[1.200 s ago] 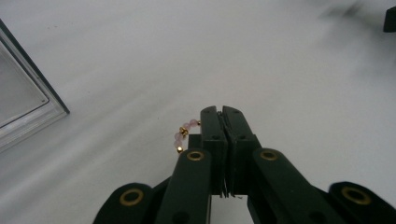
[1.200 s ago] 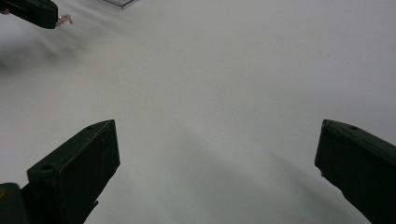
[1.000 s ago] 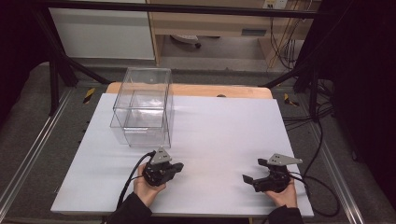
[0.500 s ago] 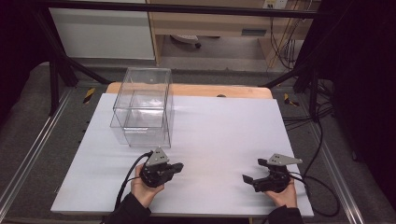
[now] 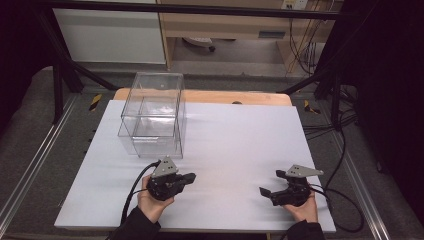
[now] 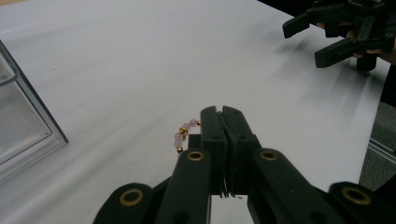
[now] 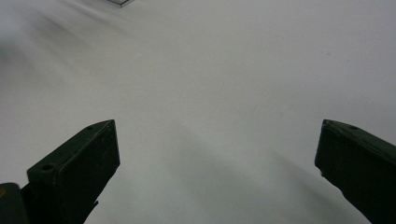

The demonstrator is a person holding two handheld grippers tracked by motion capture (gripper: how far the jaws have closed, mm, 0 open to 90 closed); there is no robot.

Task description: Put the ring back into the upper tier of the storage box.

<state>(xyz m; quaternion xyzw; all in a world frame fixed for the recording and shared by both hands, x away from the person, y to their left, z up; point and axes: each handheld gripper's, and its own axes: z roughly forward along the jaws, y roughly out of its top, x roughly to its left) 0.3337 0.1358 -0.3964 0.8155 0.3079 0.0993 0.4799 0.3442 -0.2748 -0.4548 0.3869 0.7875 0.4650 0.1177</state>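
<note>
L gripper [image 6: 223, 112] jaws fully together, pinching a pink-and-gold bead bracelet [image 6: 184, 134]; a short arc of beads sticks out on one side of the tips, rest hidden behind the jaws. Held low over the white table [image 5: 240, 145], near the clear acrylic box [image 5: 154, 116] (drawer-type, appears empty). R gripper [image 7: 217, 158] jaws spread wide, nothing between them, idle near the table's near edge. Risks, my read: the grip seems to sit on just a few beads, so a quick swing could let the strand slip out; dangling beads may snag the box rim if carried in low.
</note>
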